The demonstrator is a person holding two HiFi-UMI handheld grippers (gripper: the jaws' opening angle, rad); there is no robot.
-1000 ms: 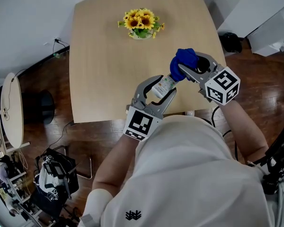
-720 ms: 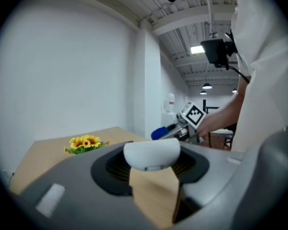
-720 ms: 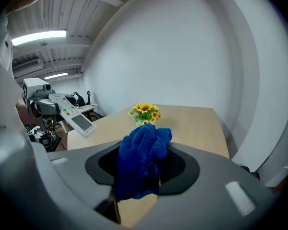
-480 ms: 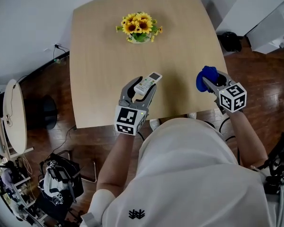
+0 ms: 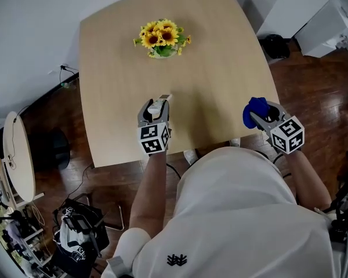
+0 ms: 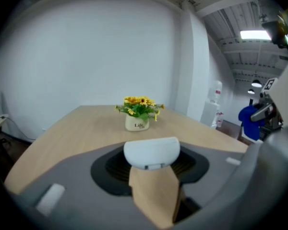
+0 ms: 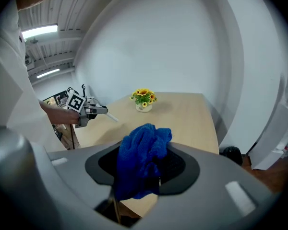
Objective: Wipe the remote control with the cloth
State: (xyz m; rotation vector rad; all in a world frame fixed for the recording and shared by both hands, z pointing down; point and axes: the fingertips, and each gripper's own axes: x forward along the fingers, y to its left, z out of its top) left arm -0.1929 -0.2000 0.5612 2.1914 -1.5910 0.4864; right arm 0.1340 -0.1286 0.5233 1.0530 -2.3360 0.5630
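My left gripper (image 5: 158, 106) is shut on the white remote control (image 5: 160, 102), holding it low over the near part of the wooden table (image 5: 209, 68). In the left gripper view the remote's rounded end (image 6: 151, 152) sticks out from between the jaws. My right gripper (image 5: 256, 112) is shut on a bunched blue cloth (image 5: 254, 108) near the table's right front corner, well apart from the remote. The right gripper view shows the cloth (image 7: 141, 157) filling the jaws and the left gripper (image 7: 105, 113) with the remote far off to the left.
A small white pot of yellow sunflowers (image 5: 160, 38) stands on the far middle of the table. The floor around is dark wood, with a black round object (image 5: 274, 45) beyond the right edge and clutter (image 5: 75, 236) at lower left.
The two grippers have drawn apart: the cloth left the remote and moved right. My left gripper swung left and turned the remote to point away along the table.
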